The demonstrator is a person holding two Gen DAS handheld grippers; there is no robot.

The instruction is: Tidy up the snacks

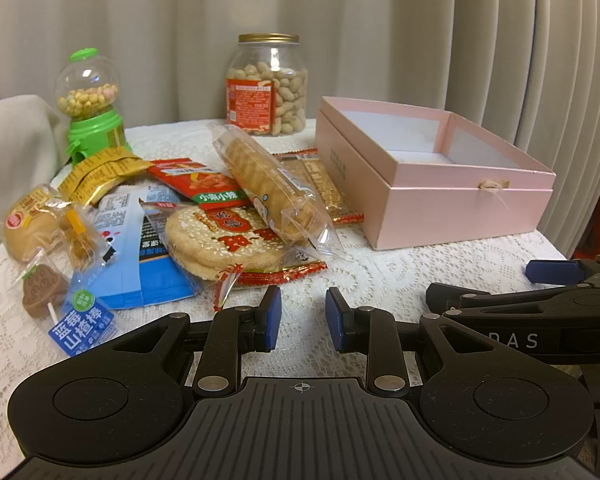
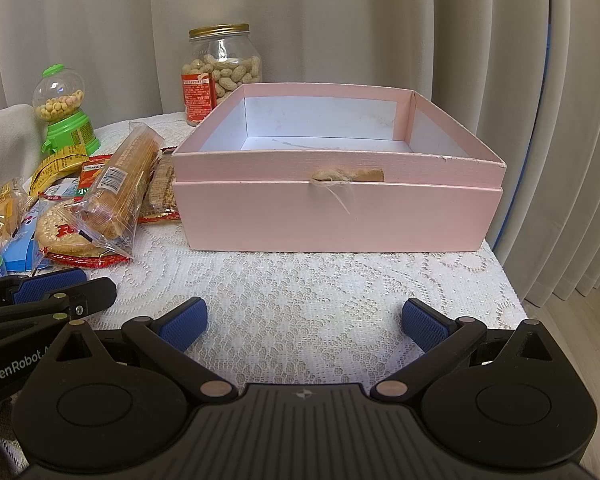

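A heap of wrapped snacks lies on the left of the lace-covered table point(image 2: 300, 280). In it are a long clear biscuit pack point(image 1: 268, 180) point(image 2: 124, 176), sesame rice crackers point(image 1: 220, 240) point(image 2: 60, 232), a blue packet point(image 1: 140, 264), a red packet point(image 1: 196, 184), a yellow packet point(image 1: 100, 172), a wrapped bun point(image 1: 28, 216) and a chocolate lollipop point(image 1: 44, 292). An open pink box point(image 1: 460, 208) point(image 2: 340, 216) stands empty on the right. My left gripper point(image 1: 303, 316) hovers just in front of the heap, shut to a narrow gap with nothing in it. My right gripper point(image 2: 304, 322) faces the box, wide open and empty.
A peanut jar point(image 1: 268, 88) point(image 2: 220, 68) and a green candy dispenser point(image 1: 92, 108) point(image 2: 64, 116) stand at the back, against a curtain. A white cloth point(image 1: 12, 140) lies at the far left. The table's right edge point(image 2: 512, 292) drops to the floor. The two grippers sit side by side.
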